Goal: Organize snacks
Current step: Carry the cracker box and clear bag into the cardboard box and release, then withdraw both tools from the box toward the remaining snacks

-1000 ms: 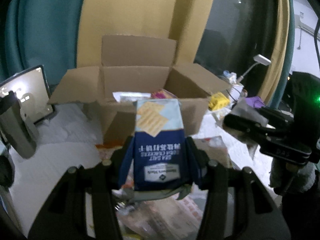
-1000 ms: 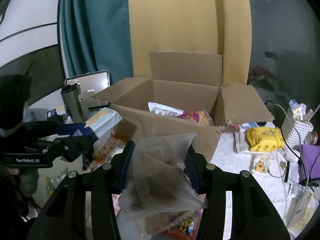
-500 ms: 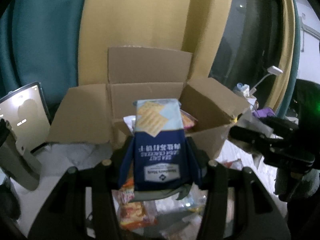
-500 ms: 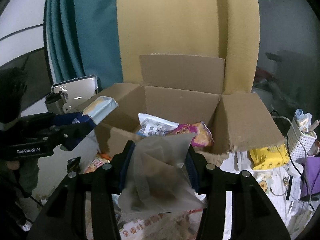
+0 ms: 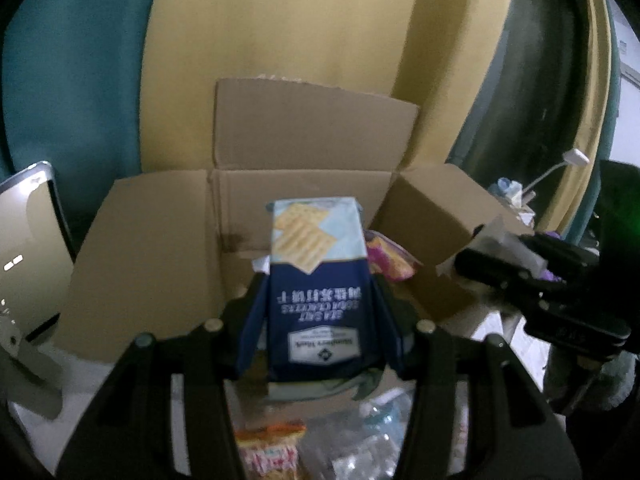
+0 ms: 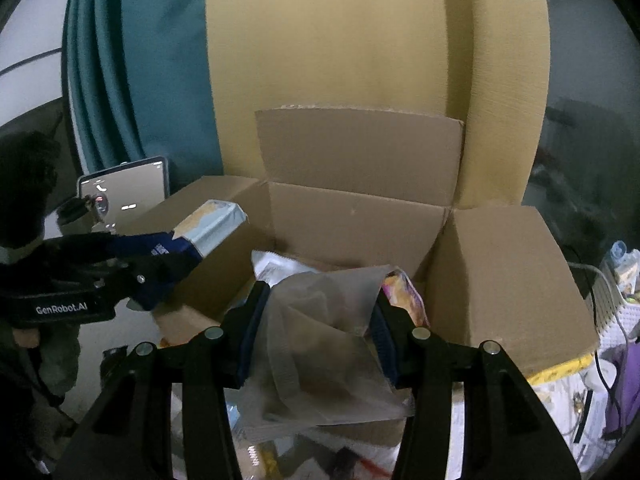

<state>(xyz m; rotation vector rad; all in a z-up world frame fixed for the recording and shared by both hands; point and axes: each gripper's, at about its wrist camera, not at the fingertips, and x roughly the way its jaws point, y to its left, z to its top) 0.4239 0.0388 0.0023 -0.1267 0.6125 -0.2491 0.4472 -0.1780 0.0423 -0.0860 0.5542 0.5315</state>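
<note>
My left gripper (image 5: 318,312) is shut on a blue cracker pack (image 5: 318,280) with pale crackers printed on its far end. The pack's tip reaches over the front wall of the open cardboard box (image 5: 304,196). My right gripper (image 6: 318,320) is shut on a cloudy translucent bag (image 6: 320,340), held just over the same box (image 6: 352,220). Inside the box lie a white packet (image 6: 272,266) and a pink and yellow packet (image 6: 402,292). In the right wrist view the left gripper (image 6: 160,264) holds the cracker pack (image 6: 208,226) at the box's left flap.
Loose snack packets (image 5: 268,448) lie on the table under the grippers. A tablet on a stand (image 6: 124,192) is left of the box. A white basket (image 6: 616,300), a purple item and cables sit to the right. Teal and yellow curtains hang behind.
Both grippers have moved forward to the box with their packs still held. The box looks larger and nearer, and the pack tips now hang over its front wall.
</note>
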